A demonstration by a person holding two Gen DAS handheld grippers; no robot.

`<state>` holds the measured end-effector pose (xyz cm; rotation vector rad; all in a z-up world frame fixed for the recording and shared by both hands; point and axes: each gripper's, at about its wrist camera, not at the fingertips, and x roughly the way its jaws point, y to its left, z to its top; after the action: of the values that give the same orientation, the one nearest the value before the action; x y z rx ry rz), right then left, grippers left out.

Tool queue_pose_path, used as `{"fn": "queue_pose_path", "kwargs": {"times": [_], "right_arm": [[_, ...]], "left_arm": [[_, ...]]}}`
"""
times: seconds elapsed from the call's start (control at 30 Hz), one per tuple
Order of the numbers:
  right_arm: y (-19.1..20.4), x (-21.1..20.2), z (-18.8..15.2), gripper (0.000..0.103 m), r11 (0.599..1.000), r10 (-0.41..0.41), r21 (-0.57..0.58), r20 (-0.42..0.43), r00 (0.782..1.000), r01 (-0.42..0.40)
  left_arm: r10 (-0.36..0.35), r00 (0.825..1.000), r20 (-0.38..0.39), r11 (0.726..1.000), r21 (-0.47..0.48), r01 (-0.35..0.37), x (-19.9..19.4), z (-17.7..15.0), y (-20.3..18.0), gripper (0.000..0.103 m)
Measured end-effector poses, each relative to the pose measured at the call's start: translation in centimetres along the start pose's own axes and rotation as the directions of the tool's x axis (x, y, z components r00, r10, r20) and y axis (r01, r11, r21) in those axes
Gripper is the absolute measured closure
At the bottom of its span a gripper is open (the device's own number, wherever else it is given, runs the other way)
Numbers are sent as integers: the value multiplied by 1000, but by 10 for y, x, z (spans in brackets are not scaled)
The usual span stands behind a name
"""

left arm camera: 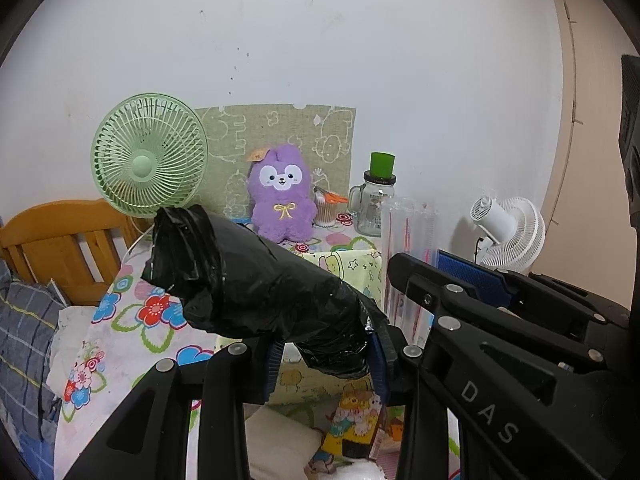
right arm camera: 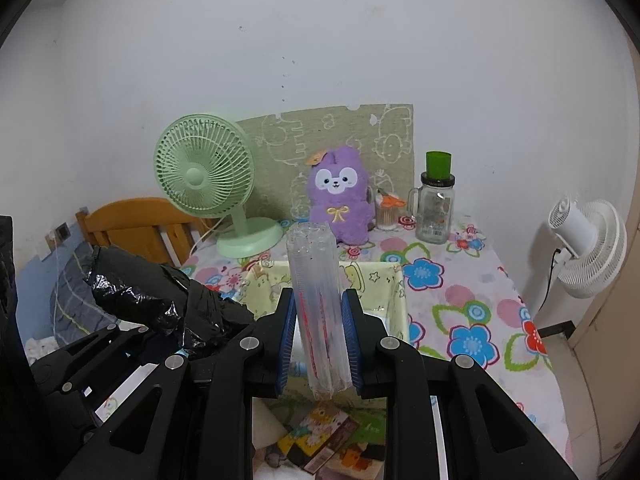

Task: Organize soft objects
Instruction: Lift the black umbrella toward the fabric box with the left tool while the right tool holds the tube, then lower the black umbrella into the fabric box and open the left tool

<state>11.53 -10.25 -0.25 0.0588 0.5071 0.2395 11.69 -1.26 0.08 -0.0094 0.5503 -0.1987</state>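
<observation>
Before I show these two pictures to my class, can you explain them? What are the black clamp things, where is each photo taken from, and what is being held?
No robot is here: a person carries a hand-held clamp with two fingers in each hand, and each clamp has a wide-angle camera looking along its fingers. One picture comes from the left clamp, the other from the right.

The left gripper is shut on a black plastic roll. The right gripper is shut on a clear plastic roll.

Below them sits a table with a flowered cloth. On it are a yellow-green fabric box, a purple plush toy, a green fan and a glass jar with a green lid. A white fan stands beside the table.
</observation>
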Motion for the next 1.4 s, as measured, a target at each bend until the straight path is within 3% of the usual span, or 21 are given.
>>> {"fn": "queue_pose_path", "kwargs": {"times": [0.77, 0.87, 0.93, 1.0, 1.03, 1.13, 1.27, 1.4], "right_arm": [[-5, 61, 18, 76, 1000, -9, -3, -44, 999, 9], [-7, 69, 17, 76, 1000, -14, 2, -56, 998, 14], [-9, 75, 15, 75, 1000, -14, 10, -68, 998, 14], [-9, 79, 13, 70, 1000, -8, 15, -78, 997, 9], [-9, 81, 12, 61, 1000, 1, 13, -89, 996, 0], [-8, 84, 11, 24, 1000, 8, 13, -104, 995, -7], [-8, 79, 11, 13, 1000, -24, 6, -64, 998, 25], [-8, 79, 12, 10, 999, -44, -4, -75, 996, 44]], "left_arm": [[27, 996, -80, 1000, -4, -27, 59, 14, 17, 63], [28, 994, -103, 1000, -7, -29, 68, 12, 19, 53], [36, 993, -112, 999, -10, -37, 71, 10, 20, 35], [42, 993, -110, 999, -13, -43, 73, 9, 22, 25], [44, 993, -112, 999, -15, -46, 74, 8, 23, 19], [32, 993, -113, 999, -29, -36, 75, 8, 26, 8], [31, 993, -118, 999, -34, -35, 74, 7, 27, 3], [27, 992, -120, 999, -37, -32, 72, 7, 26, 1]]}}
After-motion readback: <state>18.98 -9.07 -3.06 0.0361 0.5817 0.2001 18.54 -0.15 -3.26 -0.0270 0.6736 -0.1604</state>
